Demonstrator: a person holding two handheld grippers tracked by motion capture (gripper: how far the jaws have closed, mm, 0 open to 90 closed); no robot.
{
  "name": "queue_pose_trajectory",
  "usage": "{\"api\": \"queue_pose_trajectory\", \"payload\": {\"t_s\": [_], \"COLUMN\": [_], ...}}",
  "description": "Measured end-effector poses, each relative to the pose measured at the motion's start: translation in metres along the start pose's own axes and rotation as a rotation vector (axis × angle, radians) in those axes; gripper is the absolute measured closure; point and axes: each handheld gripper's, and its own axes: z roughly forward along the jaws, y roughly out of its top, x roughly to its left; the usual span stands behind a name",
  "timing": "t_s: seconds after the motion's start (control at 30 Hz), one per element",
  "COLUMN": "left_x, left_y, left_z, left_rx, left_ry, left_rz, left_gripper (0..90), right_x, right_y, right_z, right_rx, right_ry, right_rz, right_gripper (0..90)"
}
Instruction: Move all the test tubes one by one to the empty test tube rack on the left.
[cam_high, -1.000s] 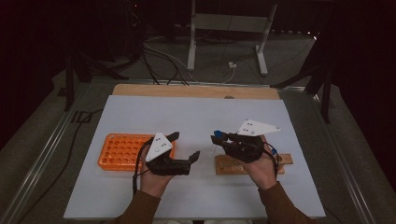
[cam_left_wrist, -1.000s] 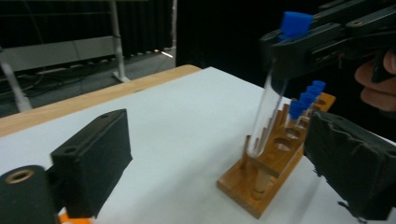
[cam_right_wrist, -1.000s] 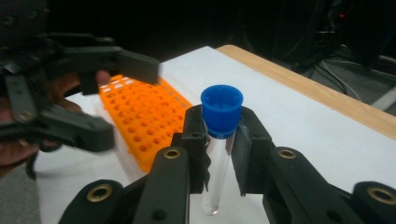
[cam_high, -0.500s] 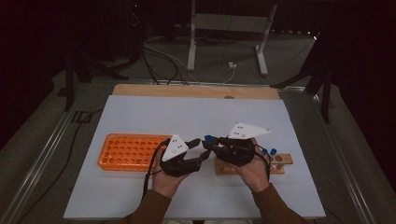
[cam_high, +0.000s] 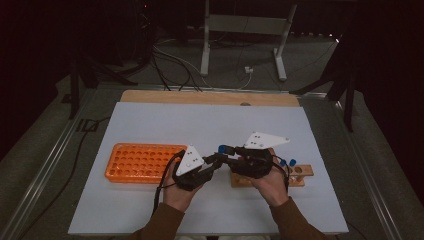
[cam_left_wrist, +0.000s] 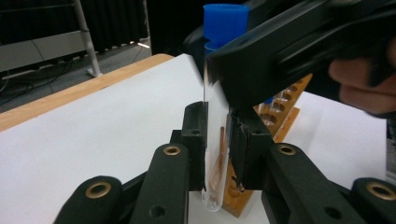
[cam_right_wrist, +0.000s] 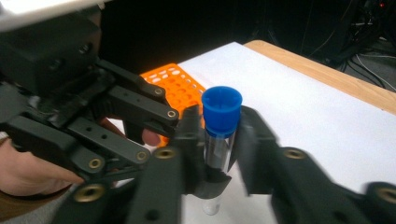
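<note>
Left tongs (cam_left_wrist: 217, 135) are clamped on the clear test tube (cam_left_wrist: 215, 154), pads pressing the glass from both sides low on its body after just closing in. The tube stands upright in the grip, its blue cap (cam_left_wrist: 225, 22) up top and its rounded bottom hanging just below the jaws. Right tongs (cam_right_wrist: 219, 140) straddle the same tube just under the cap; their jaws have just been easing apart, and in the right gripper view a sliver of space shows between the right-hand jaw and the glass, so the hold looks loosened there. The tube sits between them all the same.

In the high view both tongs meet nose to nose above the near middle of the counter (cam_high: 150, 120), left tongs (cam_high: 216, 161) coming from the left, right tongs (cam_high: 231, 159) from the right, with the blue cap (cam_high: 223, 149) poking up at the junction. A hand wraps each tool, brown sleeves coming in from the near edge.

Just right of the meeting point lies a wooden test tube rack (cam_high: 300, 172), with a couple of blue-capped tubes (cam_high: 287, 162) standing in it. To the left, an orange tube rack (cam_high: 140, 161) full of round holes lies flat on the white counter. A wooden strip (cam_high: 210, 97) runs along the far edge.
</note>
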Motion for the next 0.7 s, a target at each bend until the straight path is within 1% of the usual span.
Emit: {"api": "queue_pose_trajectory", "payload": {"t_s": [0.1,0.17,0.2,0.23,0.3,0.33,0.37,0.4,0.43,0.47,0.5,0.57,0.6,0.63,0.7], "left_x": [0.004,0.006,0.006,0.007,0.009,0.01,0.012,0.012,0.013,0.015,0.017,0.019,0.022,0.022,0.025], "left_y": [-0.002,-0.003,-0.003,-0.003,-0.004,-0.004,-0.005,-0.005,-0.005,-0.006,-0.007,-0.008,-0.01,-0.01,-0.012], "left_z": [-0.001,-0.003,-0.003,-0.005,-0.006,-0.008,-0.01,-0.01,-0.012,-0.013,-0.017,-0.02,-0.024,-0.024,-0.029], "left_rx": [0.001,-0.001,-0.001,-0.006,-0.007,-0.008,-0.015,-0.015,-0.019,-0.019,-0.024,-0.027,-0.033,-0.033,-0.04], "left_ry": [0.015,0.021,0.021,0.03,0.031,0.033,0.04,0.04,0.043,0.046,0.056,0.062,0.071,0.071,0.084], "left_rz": [-0.009,-0.016,-0.016,-0.02,-0.021,-0.024,-0.033,-0.033,-0.038,-0.04,-0.044,-0.045,-0.052,-0.052,-0.057], "left_gripper": [78.2,78.2,78.2,78.2,78.2,78.2,78.2,78.2,78.2,78.2,78.2,78.2,78.2,78.2,78.2], "right_x": [-0.001,-0.004,-0.004,-0.007,-0.01,-0.01,-0.012,-0.012,-0.016,-0.016,-0.019,-0.021,-0.026,-0.028,-0.034], "right_y": [0.001,0.001,0.001,-0.001,-0.003,-0.003,-0.005,-0.005,-0.008,-0.008,-0.011,-0.012,-0.016,-0.018,-0.022], "right_z": [-0.006,-0.01,-0.01,-0.015,-0.019,-0.019,-0.025,-0.025,-0.03,-0.03,-0.037,-0.039,-0.046,-0.048,-0.055], "right_rx": [-0.018,-0.02,-0.02,-0.029,-0.039,-0.039,-0.047,-0.047,-0.057,-0.057,-0.062,-0.066,-0.071,-0.073,-0.076], "right_ry": [-0.024,-0.041,-0.041,-0.079,-0.111,-0.111,-0.141,-0.141,-0.158,-0.158,-0.174,-0.179,-0.2,-0.206,-0.23], "right_rz": [-0.004,0.003,0.003,0.004,0.003,0.003,0.008,0.008,0.005,0.005,0.009,0.009,0.021,0.026,0.034], "right_gripper": [49.1,39.0,39.0,29.7,20.8,20.8,14.7,14.7,10.0,10.0,5.3,3.5,1.9,1.1,0.0]}}
